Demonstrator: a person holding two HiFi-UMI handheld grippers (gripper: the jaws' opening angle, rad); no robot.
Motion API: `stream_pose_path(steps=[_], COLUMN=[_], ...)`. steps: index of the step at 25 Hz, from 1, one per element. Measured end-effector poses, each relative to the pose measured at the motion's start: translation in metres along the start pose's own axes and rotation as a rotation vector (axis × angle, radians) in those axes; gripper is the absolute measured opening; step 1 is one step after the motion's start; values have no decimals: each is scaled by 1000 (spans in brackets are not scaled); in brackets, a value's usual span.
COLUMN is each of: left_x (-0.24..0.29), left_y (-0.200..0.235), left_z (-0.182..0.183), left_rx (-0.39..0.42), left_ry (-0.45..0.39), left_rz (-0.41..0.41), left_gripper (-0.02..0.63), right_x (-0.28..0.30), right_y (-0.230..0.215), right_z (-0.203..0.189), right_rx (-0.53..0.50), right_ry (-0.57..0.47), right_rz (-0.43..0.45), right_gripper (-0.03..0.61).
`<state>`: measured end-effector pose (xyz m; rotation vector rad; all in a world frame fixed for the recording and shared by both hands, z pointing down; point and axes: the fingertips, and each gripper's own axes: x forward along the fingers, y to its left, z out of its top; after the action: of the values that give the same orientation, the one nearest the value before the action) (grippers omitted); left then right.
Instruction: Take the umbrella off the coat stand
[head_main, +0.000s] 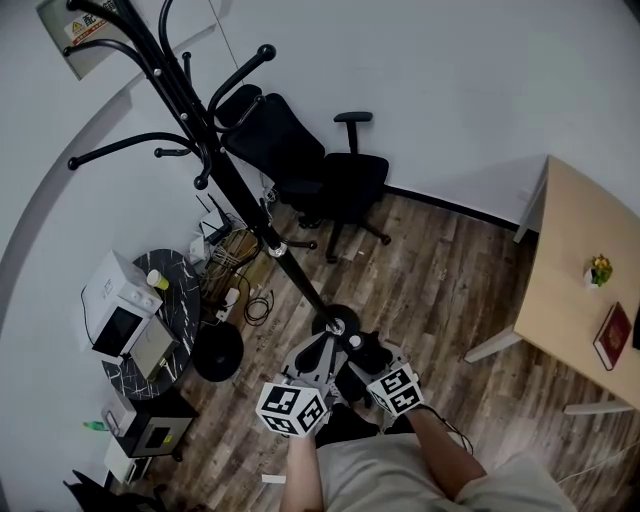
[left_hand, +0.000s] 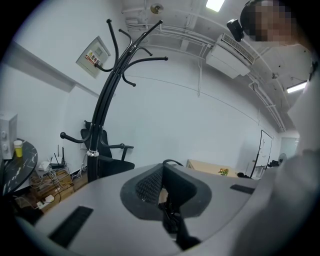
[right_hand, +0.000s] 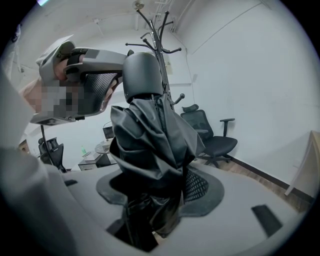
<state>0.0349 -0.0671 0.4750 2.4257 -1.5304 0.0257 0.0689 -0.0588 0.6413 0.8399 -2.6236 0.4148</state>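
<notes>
The black coat stand (head_main: 240, 190) rises from its round foot (head_main: 340, 322) just ahead of both grippers, and its hooks are bare. A folded black umbrella (right_hand: 142, 145) stands between the pads of my right gripper (right_hand: 157, 182), which is shut on its bunched fabric; the rounded grey handle end (right_hand: 142, 75) points up. My left gripper (left_hand: 162, 170) is shut, and a thin black strap loop (left_hand: 172, 162) shows at its tips. In the right gripper view the left gripper (right_hand: 107, 85) sits right beside the umbrella's handle end. The stand (left_hand: 102, 105) is off to the left in the left gripper view.
A black office chair (head_main: 320, 170) stands behind the coat stand. At the left, a round dark table (head_main: 185, 290) carries a microwave (head_main: 118, 305), with cables (head_main: 240, 270) and a round black base (head_main: 217, 352) on the floor. A wooden table (head_main: 575, 300) is at the right.
</notes>
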Motion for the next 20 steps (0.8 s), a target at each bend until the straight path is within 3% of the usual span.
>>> stream_pose_path(steps=[20], left_x=[-3], left_y=[-7], left_z=[-5], left_rx=[17], left_ry=[-23], left_rz=[4], left_gripper=[20], right_x=[-5], right_y=[-4], right_z=[-8], right_rx=[-22], right_ry=[-7], right_rz=[19], right_gripper=[256])
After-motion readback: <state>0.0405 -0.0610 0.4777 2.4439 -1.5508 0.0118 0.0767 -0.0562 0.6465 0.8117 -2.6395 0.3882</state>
